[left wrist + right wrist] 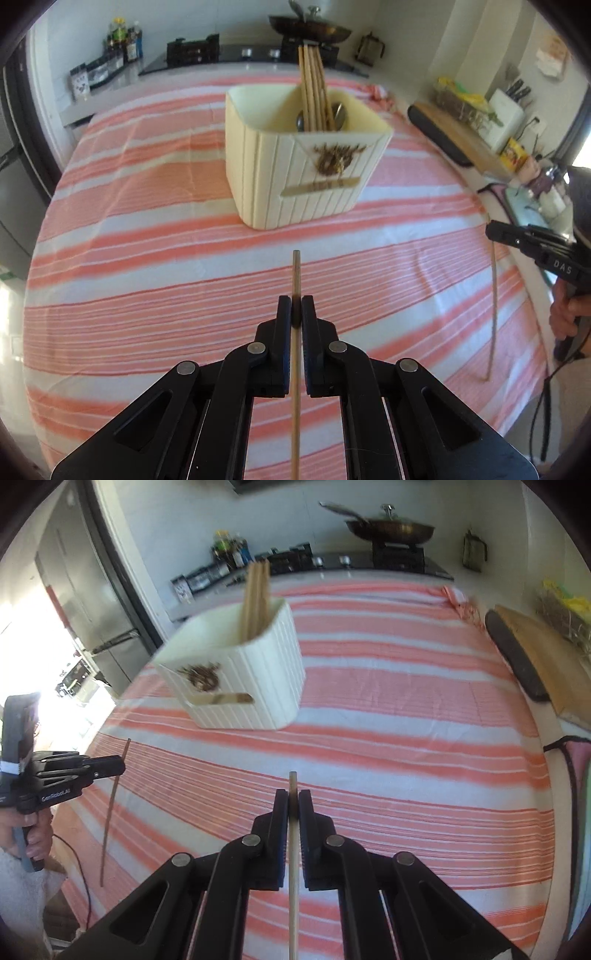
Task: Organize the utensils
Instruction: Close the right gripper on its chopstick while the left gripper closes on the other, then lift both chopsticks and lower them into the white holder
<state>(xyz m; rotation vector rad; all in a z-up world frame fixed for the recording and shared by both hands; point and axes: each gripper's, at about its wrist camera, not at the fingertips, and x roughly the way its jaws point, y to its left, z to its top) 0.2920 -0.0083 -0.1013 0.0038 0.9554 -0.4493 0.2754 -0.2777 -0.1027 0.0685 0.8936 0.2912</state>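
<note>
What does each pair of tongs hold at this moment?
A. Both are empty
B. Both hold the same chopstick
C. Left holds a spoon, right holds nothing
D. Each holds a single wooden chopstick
D: the left tongs are shut on a chopstick, and the right tongs are shut on a second chopstick, both short of the white utensil holder.

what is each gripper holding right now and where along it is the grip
Each holds one wooden chopstick. The left gripper pinches its chopstick near the far end; the right gripper does likewise with its chopstick.
</note>
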